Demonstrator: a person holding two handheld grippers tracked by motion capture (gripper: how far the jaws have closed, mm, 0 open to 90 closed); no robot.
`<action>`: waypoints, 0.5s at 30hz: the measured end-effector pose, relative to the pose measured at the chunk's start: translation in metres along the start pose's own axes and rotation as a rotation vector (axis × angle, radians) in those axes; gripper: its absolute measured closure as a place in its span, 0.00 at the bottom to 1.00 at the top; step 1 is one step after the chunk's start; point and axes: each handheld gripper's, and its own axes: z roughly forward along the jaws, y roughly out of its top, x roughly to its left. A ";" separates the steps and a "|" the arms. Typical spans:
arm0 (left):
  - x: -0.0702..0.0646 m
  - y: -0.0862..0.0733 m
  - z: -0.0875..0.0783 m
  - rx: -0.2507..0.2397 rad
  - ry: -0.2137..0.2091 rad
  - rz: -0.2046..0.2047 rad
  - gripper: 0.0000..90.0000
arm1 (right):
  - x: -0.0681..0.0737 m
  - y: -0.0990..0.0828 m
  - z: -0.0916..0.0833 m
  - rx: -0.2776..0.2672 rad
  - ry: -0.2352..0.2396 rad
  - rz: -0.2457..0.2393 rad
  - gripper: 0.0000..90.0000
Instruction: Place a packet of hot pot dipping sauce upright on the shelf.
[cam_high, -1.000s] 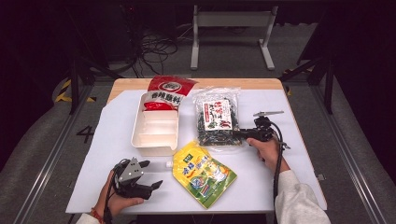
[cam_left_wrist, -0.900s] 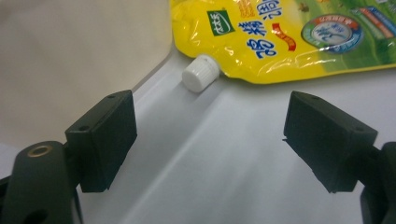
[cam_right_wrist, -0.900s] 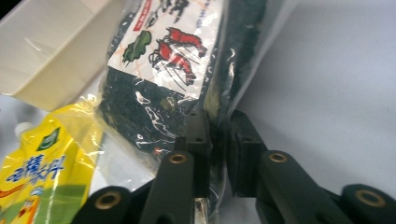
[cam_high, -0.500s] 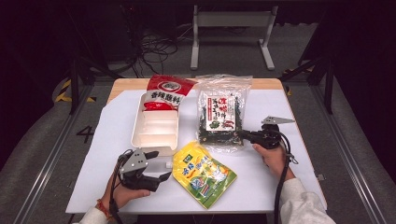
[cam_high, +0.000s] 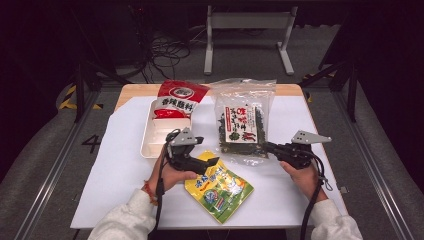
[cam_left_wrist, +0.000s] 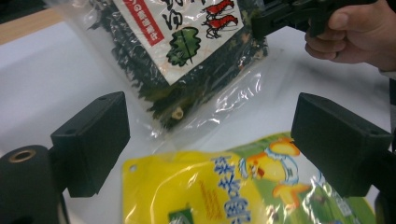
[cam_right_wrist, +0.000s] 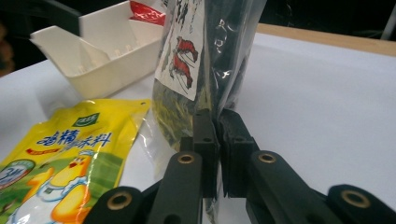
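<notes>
Counter from the high view: my right gripper pinches the seaweed bag at its 5 o'clock corner, and my left gripper hovers over the yellow seasoning pouch. The white divided tray at 10 o'clock carries a red packet across its far end.

Left gripper view: fingers stand wide, straddling the pouch's top edge. I should lower squarely before pinching.

Right gripper view: fingers are clamped on the bag's clear film; the near tray compartments look empty.
</notes>
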 end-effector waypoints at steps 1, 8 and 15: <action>0.001 0.002 0.006 0.007 0.007 0.012 0.14 | 0.002 0.000 -0.003 0.001 -0.004 -0.007 0.96; 0.006 0.010 0.033 0.018 -0.008 -0.053 0.11 | 0.002 -0.015 -0.028 -0.019 0.009 -0.043 0.96; 0.010 0.017 0.049 0.016 -0.033 -0.069 0.09 | 0.005 -0.021 -0.043 -0.029 0.029 -0.089 0.96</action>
